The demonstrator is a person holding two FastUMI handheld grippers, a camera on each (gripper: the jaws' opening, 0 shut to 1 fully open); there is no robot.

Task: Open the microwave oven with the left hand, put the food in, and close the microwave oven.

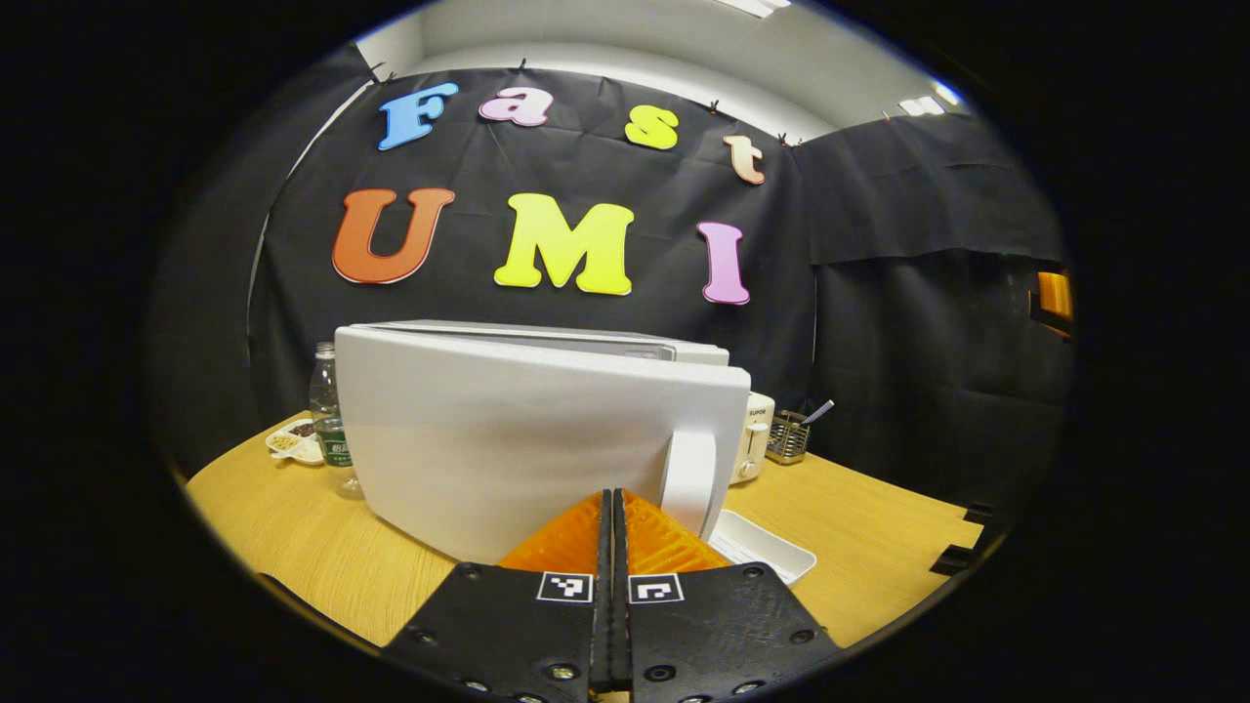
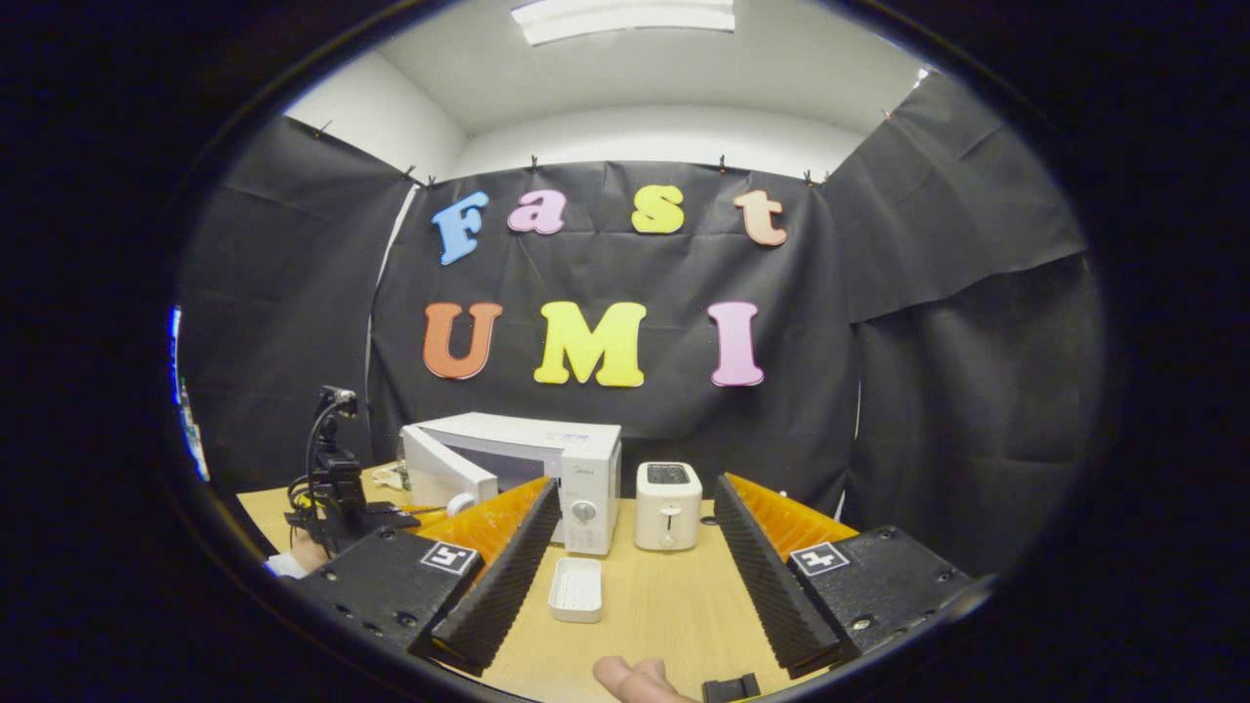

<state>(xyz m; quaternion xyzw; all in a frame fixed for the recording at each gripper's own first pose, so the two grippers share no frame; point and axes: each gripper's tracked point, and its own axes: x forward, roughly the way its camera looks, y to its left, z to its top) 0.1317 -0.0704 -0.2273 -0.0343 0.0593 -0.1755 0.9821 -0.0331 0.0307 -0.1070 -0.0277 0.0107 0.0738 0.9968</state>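
The left gripper [image 1: 612, 508] is sitting pressed closed, empty, beside the smooth white microwave door [image 1: 508, 439] — its curved handle [image 1: 687, 478] alongside; the right gripper [image 2: 635, 532] is gaping wide over a ribbed white tray [image 2: 576, 589].

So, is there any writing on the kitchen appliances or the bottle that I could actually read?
"SUPOR": brand name on the front of the white toaster.
Logo above the dial of the microwave oven: too small to read.
Label on the water bottle: too small and blurred to read.
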